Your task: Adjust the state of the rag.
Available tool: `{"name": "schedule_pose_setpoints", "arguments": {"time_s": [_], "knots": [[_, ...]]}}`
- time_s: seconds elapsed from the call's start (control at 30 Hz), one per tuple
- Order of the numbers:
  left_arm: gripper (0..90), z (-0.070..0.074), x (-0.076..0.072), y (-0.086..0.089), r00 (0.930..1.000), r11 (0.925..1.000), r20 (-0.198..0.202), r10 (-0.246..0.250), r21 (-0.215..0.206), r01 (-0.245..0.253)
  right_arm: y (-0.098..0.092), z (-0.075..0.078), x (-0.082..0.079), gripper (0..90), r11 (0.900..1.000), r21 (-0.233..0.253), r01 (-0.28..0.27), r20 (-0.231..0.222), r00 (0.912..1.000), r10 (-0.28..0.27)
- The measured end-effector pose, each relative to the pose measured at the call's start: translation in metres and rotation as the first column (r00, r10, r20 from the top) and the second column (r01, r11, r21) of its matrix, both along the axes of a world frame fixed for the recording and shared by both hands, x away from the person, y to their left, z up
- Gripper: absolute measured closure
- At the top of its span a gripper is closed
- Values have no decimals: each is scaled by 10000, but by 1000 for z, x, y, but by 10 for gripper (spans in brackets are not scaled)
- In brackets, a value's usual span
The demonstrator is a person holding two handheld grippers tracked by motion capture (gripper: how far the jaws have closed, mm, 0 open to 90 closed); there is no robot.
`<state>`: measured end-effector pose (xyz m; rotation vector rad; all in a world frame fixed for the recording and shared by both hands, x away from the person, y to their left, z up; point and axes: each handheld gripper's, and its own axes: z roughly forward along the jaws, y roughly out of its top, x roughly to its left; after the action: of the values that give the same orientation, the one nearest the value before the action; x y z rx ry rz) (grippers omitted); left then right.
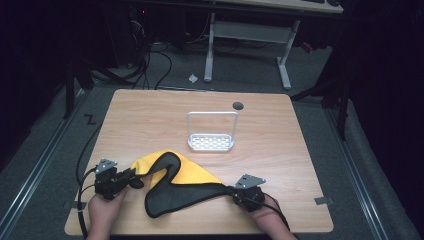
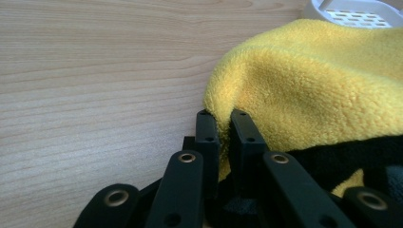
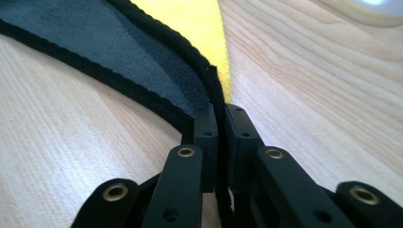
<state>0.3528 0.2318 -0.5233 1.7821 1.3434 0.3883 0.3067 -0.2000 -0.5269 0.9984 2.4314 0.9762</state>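
Note:
A cloth [image 1: 180, 187], yellow on one face and dark grey on the other with a black hem, lies partly folded on the near half of the wooden table [image 1: 150, 115]. My left gripper [image 1: 131, 175] is shut on the cloth's yellow left fold [image 2: 304, 90], jaws pinching the fleece [image 2: 224, 116]. At the cloth's right corner, my right gripper [image 1: 231, 190] is shut on the black hem [image 3: 209, 80], its jaws clamped on the edge [image 3: 221, 111]. A hand holds each gripper at the table's front edge.
A white perforated tray with a tall wire handle [image 1: 211, 142] stands at the table's centre, just behind the cloth; its rim shows in the left gripper view [image 2: 354, 14]. A dark round hole [image 1: 238, 105] sits near the far edge. Cables trail off the left side.

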Motion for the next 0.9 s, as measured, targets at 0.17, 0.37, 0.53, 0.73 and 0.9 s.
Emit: {"name": "schedule_pose_setpoints", "arguments": {"time_s": [0.17, 0.37, 0.53, 0.73, 0.9], "knots": [[829, -1, -1, -9, 9986, 9986, -161, -504, -170, 501, -19, 1, 8, 854, 9974, -168, 694, 145, 9975, -691], [823, -3, -4, -38, 9862, 9867, -283, -1628, -19, 1628, -66, 1, 25, 847, 9733, 52, 2293, 63, 9733, -2294], [772, -2, -8, -52, 9801, 9800, -294, -1962, 277, 1970, -86, 2, 34, 708, 9539, 213, 2993, 29, 9541, -2994], [560, 0, -10, -51, 9868, 9868, 16, -1621, 39, 1621, -68, 19, 16, 573, 9591, 836, 2706, 728, 9582, -2767], [488, 6, -15, -52, 9841, 9850, 440, -1718, -78, 1723, -35, 19, 1, 556, 9822, 893, 1653, 757, 9822, -1722]]}}
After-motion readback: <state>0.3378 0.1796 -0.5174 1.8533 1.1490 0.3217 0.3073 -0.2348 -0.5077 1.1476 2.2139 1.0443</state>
